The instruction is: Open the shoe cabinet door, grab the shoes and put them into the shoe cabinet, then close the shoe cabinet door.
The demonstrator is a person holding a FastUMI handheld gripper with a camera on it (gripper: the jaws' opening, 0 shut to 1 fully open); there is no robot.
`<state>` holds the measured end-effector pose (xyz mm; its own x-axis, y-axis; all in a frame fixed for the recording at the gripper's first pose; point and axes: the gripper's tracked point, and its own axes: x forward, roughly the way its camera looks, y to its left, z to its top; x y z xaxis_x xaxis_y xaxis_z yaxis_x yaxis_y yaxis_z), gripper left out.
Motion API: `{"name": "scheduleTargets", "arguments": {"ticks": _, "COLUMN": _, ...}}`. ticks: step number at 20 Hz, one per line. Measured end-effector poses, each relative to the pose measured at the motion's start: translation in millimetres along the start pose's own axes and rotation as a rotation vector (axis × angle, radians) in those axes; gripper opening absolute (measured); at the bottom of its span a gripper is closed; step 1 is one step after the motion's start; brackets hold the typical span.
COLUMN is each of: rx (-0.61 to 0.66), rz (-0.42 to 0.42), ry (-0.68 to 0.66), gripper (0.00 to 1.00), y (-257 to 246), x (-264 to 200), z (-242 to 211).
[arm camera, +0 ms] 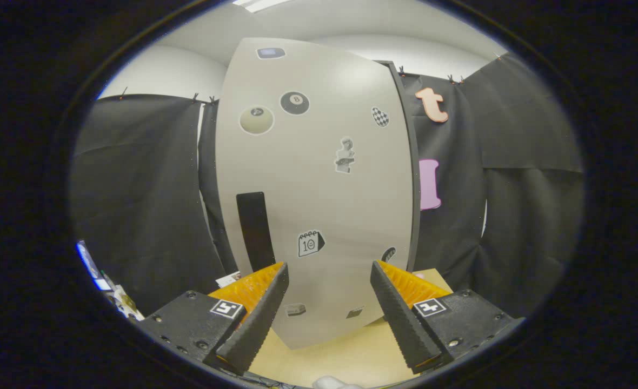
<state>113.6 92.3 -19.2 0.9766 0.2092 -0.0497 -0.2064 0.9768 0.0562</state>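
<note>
Standing upright just ahead of the fingers, the shoe cabinet (319, 178) shows its pale door (324, 216) flat towards the camera, and the door looks shut: I see no gap and no inside of the cabinet. A dark vertical handle (255, 229) sits on the left part of the door, a little beyond the left fingertip. Several stickers are spread over the door.

The gripper (330, 270) is spread wide, its fingers (259, 319) well apart, and nothing is between them; they touch nothing. Down between the fingers, very near the camera, a small white thing (335, 383) peeks in; it may be a shoe, but I cannot tell. The cabinet stands on a light wooden surface (351, 356), with the black cloth wall (146, 200) behind it.

A shut door with empty fingers fits two stages: shoes waiting outside a closed cabinet, or shoes already inside with the door closed again. The pictures do not settle which one.
</note>
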Motion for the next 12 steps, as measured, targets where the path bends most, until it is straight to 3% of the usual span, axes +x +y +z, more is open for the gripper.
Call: {"name": "scheduleTargets", "arguments": {"ticks": 12, "rx": -0.065, "rz": -0.079, "ry": -0.027, "gripper": 1.00, "y": -4, "x": -58, "z": 16}}
